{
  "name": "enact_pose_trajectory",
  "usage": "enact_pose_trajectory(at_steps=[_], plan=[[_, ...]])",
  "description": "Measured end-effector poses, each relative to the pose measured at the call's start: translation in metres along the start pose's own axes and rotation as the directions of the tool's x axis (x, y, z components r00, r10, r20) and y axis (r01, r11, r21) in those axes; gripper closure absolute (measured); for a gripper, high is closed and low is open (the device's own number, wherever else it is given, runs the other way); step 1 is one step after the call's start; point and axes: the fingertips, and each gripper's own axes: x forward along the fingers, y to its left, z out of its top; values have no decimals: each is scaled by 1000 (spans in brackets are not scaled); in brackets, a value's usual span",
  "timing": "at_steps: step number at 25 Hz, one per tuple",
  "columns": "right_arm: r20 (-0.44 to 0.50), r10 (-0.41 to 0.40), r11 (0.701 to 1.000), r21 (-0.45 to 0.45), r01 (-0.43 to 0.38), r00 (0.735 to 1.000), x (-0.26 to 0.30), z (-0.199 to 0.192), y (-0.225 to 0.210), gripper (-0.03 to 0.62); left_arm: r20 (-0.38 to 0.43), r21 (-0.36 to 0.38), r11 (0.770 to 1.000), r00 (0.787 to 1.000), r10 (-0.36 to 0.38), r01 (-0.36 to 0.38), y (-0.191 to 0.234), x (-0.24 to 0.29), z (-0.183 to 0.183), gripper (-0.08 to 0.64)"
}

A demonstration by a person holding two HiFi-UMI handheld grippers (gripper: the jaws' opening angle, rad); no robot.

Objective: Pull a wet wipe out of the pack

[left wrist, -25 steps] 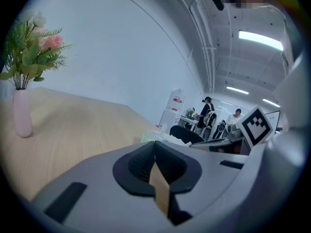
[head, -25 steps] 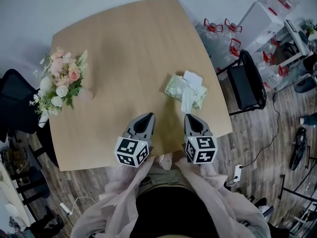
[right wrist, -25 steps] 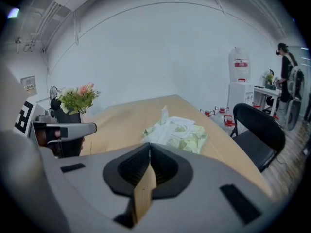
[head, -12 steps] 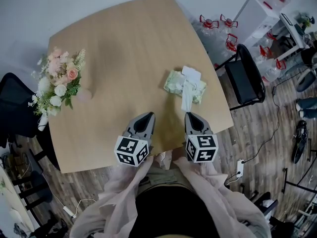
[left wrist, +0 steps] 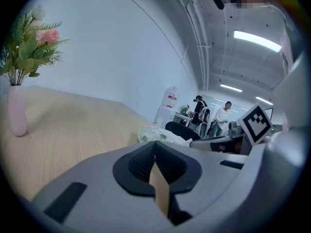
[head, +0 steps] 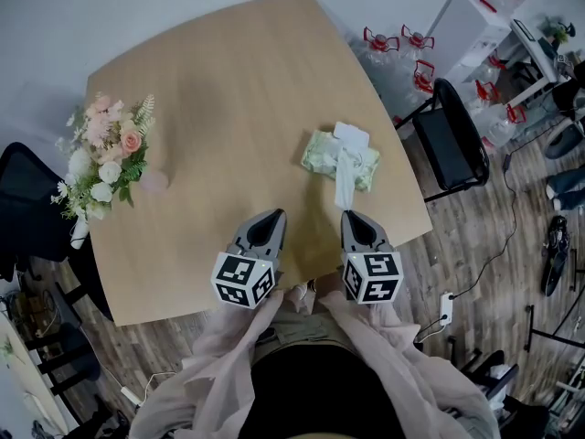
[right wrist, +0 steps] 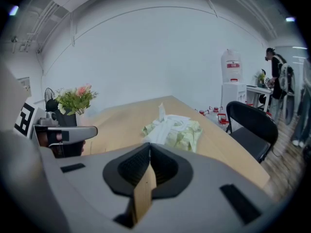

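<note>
Left hand-held gripper [head: 271, 216] and right hand-held gripper [head: 353, 218]: jaws closed, empty, low over desk [head: 228, 108]. Pack [head: 320, 154] at right's 12 o'clock, wipe [head: 345, 186] trailing out. Likely pre-grasp; next: open, reach, pinch wipe.

Table [head: 228, 90]: light wood-grain top, matt, smooth, with fine straight grain in the left gripper view.

Pack [head: 322, 154], near the table's right edge: soft pale green plastic film, wrinkled, with a faint sheen. Its flap lid [head: 352, 137] is white, smooth plastic.

Wipe [head: 345, 186]: white, cloth-like, limp and creased.

Left gripper [head: 271, 215] and right gripper [head: 356, 216]: grey plastic shells, matt and smooth. Pads [right wrist: 131, 168] are black, ribbed, rubber-like. Marker cube [head: 243, 280] faces are flat black-and-white print, no gloss.

Vase [left wrist: 18, 113]: pale pink, smooth, dull finish.

Sleeves [head: 228, 346]: thin, pale pink cloth, folded.

Floor [head: 475, 245]: grey-brown wood planks, matt.
</note>
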Motion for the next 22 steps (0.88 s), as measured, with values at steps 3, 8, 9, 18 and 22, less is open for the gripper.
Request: enact_pose_trajectory(at_steps=[3,8,9,18,22], plan=[[-5,-2,1000,10,2,1000,0,-3,0,577,1,-3,1000,1000,1,-1,2,2,-1,549],[-22,8,1000,20,-7,1000,-2,-11,0,577,8,-7,1000,1000,2,-2,2,8,1,549],[-25,9,1000,21,-9,1000,-3,-13,0,577,10,-8,1000,1000,2,-1,1,9,2,549],[-23,30,999,15,-30,999,-13,-15,4,578,17,-6,1000,1000,5,-5,-9,4,0,549],[-17,45,999,15,-45,999,-22,-16,8,577,23,-7,1000,1000,19,-18,-13,-6,-2,548]])
